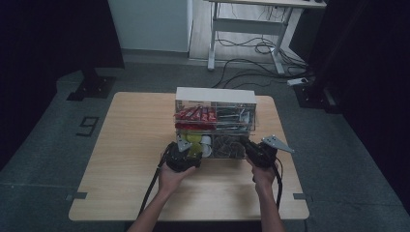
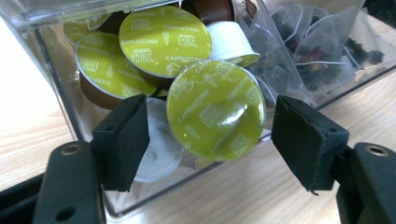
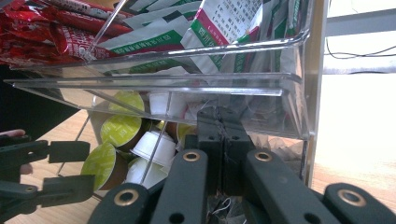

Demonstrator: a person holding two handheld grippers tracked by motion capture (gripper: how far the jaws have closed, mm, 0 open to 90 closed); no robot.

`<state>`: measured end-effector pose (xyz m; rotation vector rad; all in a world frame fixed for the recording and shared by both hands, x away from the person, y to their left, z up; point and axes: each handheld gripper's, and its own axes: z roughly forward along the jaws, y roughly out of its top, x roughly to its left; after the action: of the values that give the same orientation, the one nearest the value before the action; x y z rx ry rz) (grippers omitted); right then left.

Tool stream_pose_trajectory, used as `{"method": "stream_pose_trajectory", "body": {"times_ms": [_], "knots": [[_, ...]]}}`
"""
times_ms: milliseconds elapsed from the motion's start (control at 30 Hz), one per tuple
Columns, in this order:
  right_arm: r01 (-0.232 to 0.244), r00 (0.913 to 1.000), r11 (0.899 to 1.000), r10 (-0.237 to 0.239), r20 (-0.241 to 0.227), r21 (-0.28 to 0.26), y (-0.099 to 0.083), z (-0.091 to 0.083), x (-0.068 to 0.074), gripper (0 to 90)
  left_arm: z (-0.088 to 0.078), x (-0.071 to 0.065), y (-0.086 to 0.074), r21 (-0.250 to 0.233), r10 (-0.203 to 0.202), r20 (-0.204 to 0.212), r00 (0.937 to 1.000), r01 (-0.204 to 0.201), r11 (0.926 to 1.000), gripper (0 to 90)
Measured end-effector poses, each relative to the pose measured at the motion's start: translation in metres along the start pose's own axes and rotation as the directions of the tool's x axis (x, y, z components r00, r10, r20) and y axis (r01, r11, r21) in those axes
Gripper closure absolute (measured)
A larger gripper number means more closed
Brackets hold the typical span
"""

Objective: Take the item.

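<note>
High view: clear organiser (image 1: 215, 96) on table (image 1: 125, 145); left gripper (image 1: 186, 155) at lower-left bin, right gripper (image 1: 251, 149) at lower-right bin

Left gripper view: jaws apart – green-lidded capsule (image 2: 215, 109) between pads, not pressed (leans at bin front, atop other capsules); tea bags (image 2: 303, 46) next bin

Right gripper view: jaws closed together, tips inside tea-bag bin – whether anything is pinched, cannot tell; sachets (image 3: 219, 23) in tier above

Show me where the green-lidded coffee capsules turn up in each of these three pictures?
High view: coffee capsules sit in the clear organiser's lower left bin.
Left gripper view: centre, one capsule between open jaws.
Right gripper view: lower left, behind acrylic.
Shared landmark: the tea-bag bin alongside.
</note>
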<state>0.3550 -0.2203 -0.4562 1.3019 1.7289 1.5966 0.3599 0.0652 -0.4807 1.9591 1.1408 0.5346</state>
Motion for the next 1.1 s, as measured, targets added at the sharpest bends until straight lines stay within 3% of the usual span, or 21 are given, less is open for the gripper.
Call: {"method": "stream_pose_trajectory", "body": {"times_ms": [433, 800, 1100], "knots": [[-0.001, 1.0, 1.0, 0.001, 0.001, 0.0, -0.0002, -0.0002, -0.0004, 88.6, 0.0075, -0.0046, 0.002, -0.023, 0.006, -0.014, 0.9999, -0.007, 0.9997, 27.7], [-0.001, 1.0, 1.0, 0.001, 0.002, -0.001, -0.0004, -0.0002, -0.0005, 88.5, 0.0101, -0.0095, -0.0031, -0.048, 0.045, -0.005, 0.999, -0.045, 0.9978, 33.0], [-0.001, 1.0, 1.0, 0.001, 0.004, -0.001, -0.0005, -0.0003, -0.0013, 88.6, 0.0086, -0.0078, -0.0029, -0.052, 0.01, 0.006, 0.9999, -0.01, 0.9986, 38.0]]}}
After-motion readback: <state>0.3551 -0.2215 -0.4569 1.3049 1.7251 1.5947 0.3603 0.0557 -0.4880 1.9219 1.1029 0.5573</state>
